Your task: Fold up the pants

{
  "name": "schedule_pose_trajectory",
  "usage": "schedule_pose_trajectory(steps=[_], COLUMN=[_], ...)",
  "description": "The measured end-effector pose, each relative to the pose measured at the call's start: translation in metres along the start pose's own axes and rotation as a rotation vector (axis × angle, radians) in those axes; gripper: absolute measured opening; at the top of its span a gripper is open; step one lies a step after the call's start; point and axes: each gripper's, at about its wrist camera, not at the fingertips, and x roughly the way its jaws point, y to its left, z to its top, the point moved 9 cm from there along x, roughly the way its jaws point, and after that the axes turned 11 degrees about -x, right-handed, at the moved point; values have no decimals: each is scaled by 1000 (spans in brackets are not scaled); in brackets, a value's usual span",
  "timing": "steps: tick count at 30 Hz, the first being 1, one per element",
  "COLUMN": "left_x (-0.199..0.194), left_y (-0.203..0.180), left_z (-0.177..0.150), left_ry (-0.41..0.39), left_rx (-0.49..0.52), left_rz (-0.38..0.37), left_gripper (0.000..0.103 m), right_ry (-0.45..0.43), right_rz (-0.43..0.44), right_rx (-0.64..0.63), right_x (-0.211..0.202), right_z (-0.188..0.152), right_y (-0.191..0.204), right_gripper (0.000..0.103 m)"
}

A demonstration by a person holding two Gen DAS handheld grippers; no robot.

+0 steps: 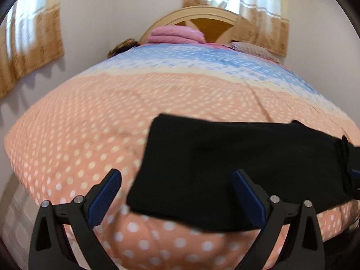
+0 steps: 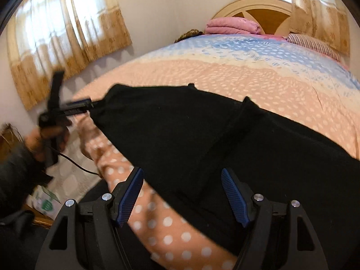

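Black pants (image 1: 225,162) lie folded on a pink polka-dot bedspread (image 1: 90,123). In the left wrist view my left gripper (image 1: 177,195) is open, its blue pads (image 1: 105,198) on either side of the pants' near left corner. In the right wrist view the left gripper (image 2: 90,105) shows at the far left, looking pinched at the pants' (image 2: 202,146) far corner. My right gripper (image 2: 182,193) is open, just above the pants' near edge, holding nothing.
The bedspread (image 2: 247,76) turns blue toward a wooden headboard (image 2: 258,6) with a folded pink blanket (image 2: 234,25) and a striped pillow (image 2: 310,42). Curtained windows (image 2: 63,29) are on the walls. A box (image 2: 45,200) and a cable lie on the floor at left.
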Motion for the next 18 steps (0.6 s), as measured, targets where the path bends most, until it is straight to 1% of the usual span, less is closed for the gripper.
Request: schedule_pose_trajectory(steps=[3, 5, 6, 7, 9, 12, 14, 16, 17, 18], left_x=[7, 8, 11, 10, 12, 9, 8, 6, 6, 6], left_y=[15, 21, 24, 26, 27, 27, 25, 21, 20, 17], left_z=[-4, -8, -9, -10, -11, -13, -14, -15, -14, -14], left_ry=[18, 29, 33, 35, 37, 40, 41, 41, 41, 40], left_rx=[-80, -110, -121, -129, -143, -129, -127, -127, -127, -122], left_rz=[-19, -32, -27, -21, -41, -44, -48, -53, -55, -67], left_gripper=[101, 101, 101, 101, 101, 100, 96, 87, 84, 77], right_ry=[-32, -51, -55, -60, -69, -69, -70, -71, -72, -75], right_rz=[-27, -39, -42, -46, -52, -48, -47, -47, -49, -50], right_rx=[20, 29, 30, 31, 36, 53, 60, 59, 57, 55], right_x=[-13, -24, -27, -31, -35, -33, -31, -32, -32, -32], right_z=[-4, -9, -10, -11, -16, -21, -24, -24, -24, -24], right_y=[-9, -12, -14, -15, -15, -15, -13, -12, -11, -11], right_gripper=[73, 73, 73, 73, 73, 73, 73, 73, 73, 73])
